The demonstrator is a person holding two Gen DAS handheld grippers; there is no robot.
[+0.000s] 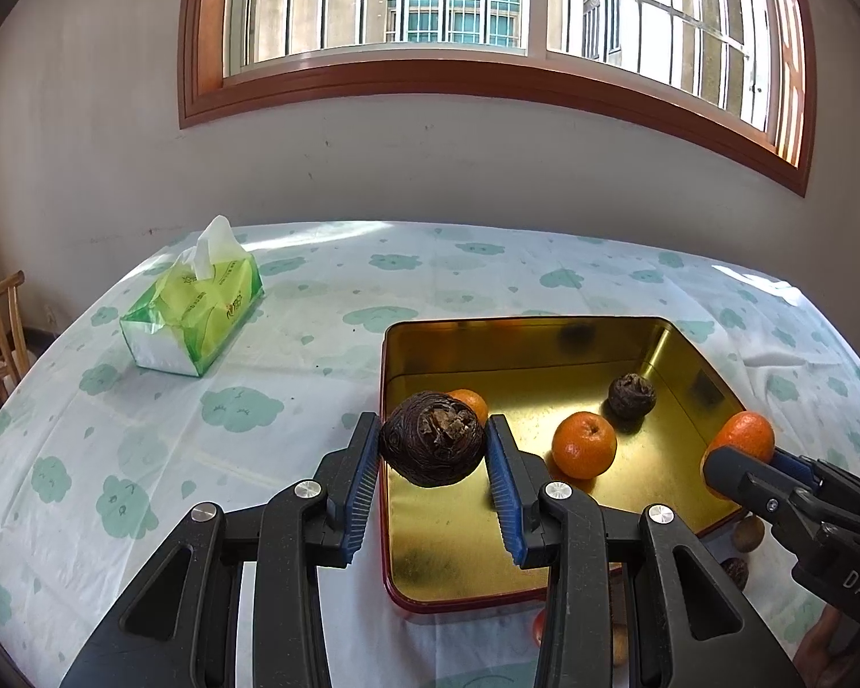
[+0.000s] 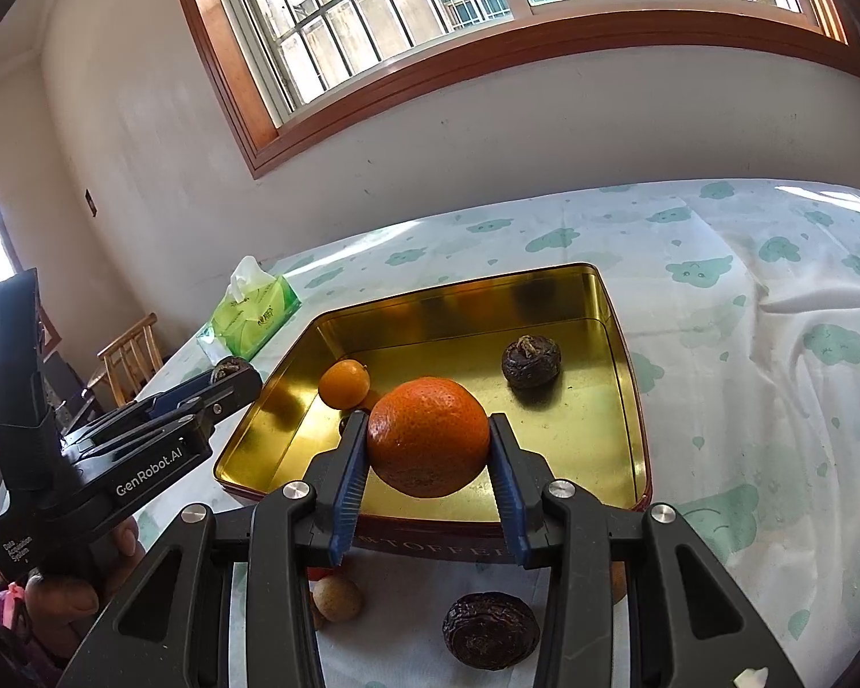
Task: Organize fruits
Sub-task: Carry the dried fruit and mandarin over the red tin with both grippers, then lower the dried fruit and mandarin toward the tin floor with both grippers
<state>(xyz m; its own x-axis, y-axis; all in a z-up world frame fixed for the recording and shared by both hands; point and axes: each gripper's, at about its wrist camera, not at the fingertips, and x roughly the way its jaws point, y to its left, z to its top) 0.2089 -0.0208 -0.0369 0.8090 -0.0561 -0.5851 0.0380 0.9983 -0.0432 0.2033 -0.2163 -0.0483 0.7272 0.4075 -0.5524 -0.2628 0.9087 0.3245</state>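
Big table [image 1: 143, 458] under a cloud-print cloth, pale and wrinkled at the right. Out on the left of it, a green tissue pack [image 1: 195, 309], well apart from the action.

Next down in size, the gold tin [image 1: 544, 344], red-rimmed, open and shallow, sitting mid-table. Inside already: a mandarin [image 1: 583, 444], a smaller orange fruit [image 2: 344, 383] near the left wall, and a dark wrinkled fruit [image 1: 632, 395] toward the far right corner.

Over the tin's left edge, the left gripper [image 1: 433, 447], pinched onto a dark ridged fruit [image 1: 433, 444], blue pads at its flanks. Looks firm-shelled and light, rough enough not to slip; widest girth the right place for the pads, crumbly stem end left alone.

Over the tin's near side, the right gripper [image 2: 428, 438], clamped on a big orange [image 2: 428, 436] across its middle. Probably heavier, with a soft, waxy peel: a gentle squeeze only, and a low release, or likely to roll on bare metal.

Still outside, just in front of the tin: another dark fruit [image 2: 490, 636] and a small tan one [image 2: 338, 596]. Both loads apparently ready for setting down.
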